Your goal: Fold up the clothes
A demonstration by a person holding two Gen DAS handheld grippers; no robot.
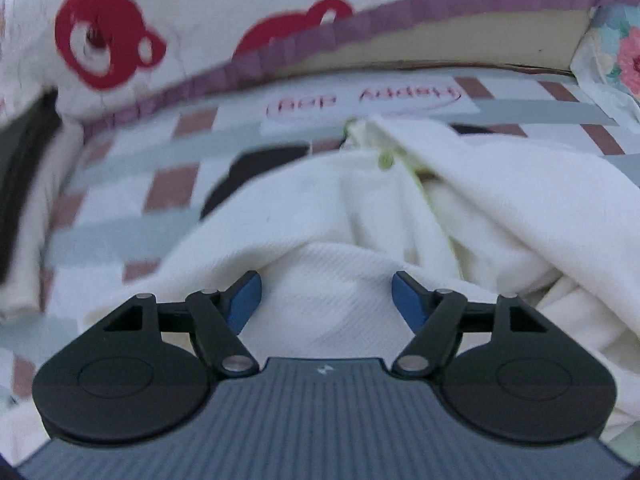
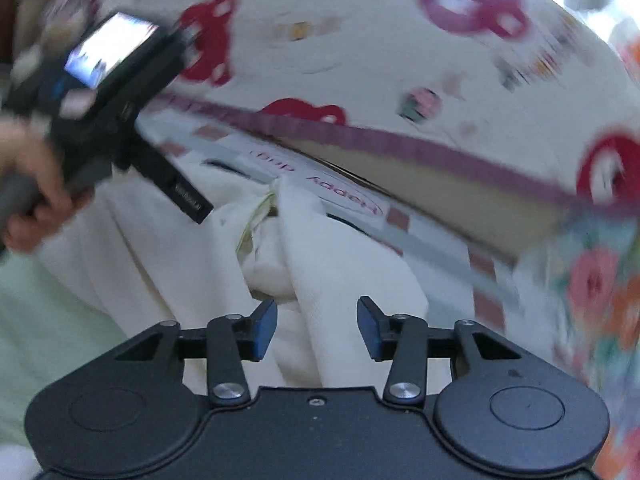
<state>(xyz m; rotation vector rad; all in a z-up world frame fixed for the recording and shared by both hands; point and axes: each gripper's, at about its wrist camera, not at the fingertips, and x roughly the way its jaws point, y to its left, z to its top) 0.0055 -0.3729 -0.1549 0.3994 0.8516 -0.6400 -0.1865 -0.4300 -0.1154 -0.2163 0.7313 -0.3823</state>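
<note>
Cream garment (image 1: 500, 200) crumpled, long axis running away toward bear-print quilt (image 1: 180, 8).

Bear-print quilt (image 1: 168, 12) walls off checked sheet (image 1: 168, 184) beyond.

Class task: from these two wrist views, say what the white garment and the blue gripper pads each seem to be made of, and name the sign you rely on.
White garment: looks like soft woven or knit cotton, matt; fine diagonal ribbing shows and it folds limply.
Blue pads: probably rubber or soft plastic, smooth with a dull sheen; the exact material cannot be told.
</note>
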